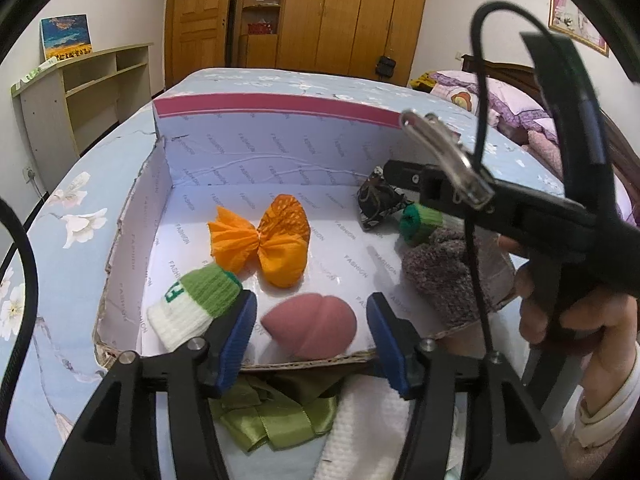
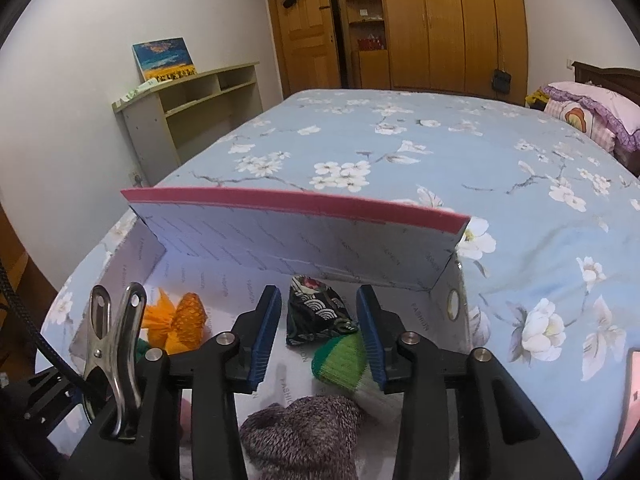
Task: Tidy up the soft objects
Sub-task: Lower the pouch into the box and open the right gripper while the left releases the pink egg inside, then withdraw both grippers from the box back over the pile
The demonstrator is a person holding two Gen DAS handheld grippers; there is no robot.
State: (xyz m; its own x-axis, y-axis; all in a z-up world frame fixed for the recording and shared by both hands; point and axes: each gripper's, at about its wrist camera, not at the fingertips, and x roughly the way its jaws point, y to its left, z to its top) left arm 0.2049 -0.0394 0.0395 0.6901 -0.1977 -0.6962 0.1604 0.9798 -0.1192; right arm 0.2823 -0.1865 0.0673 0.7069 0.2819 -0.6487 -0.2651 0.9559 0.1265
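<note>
A shallow white cardboard box (image 1: 280, 148) with a pink rim lies on the bed. Inside it are an orange cloth bow (image 1: 264, 240), a green and white knit sock (image 1: 192, 304), a pink sponge (image 1: 310, 330), a black patterned pouch (image 2: 316, 312), a rolled green sock (image 2: 344, 360) and a fuzzy grey sock (image 2: 304, 432). My left gripper (image 1: 312, 304) is open over the box's near edge; the pink sponge lies just past its blue pads, untouched. My right gripper (image 2: 318, 300) is open above the box's right side, with the pouch beyond it and the green sock beside its right finger.
A green satin ribbon (image 1: 276, 416) and a white waffle cloth (image 1: 368, 424) lie on the bed in front of the box. The blue floral bedspread (image 2: 400, 152) stretches behind. Pillows (image 2: 592, 112) are at the far right, a low shelf (image 2: 188, 100) at the left wall.
</note>
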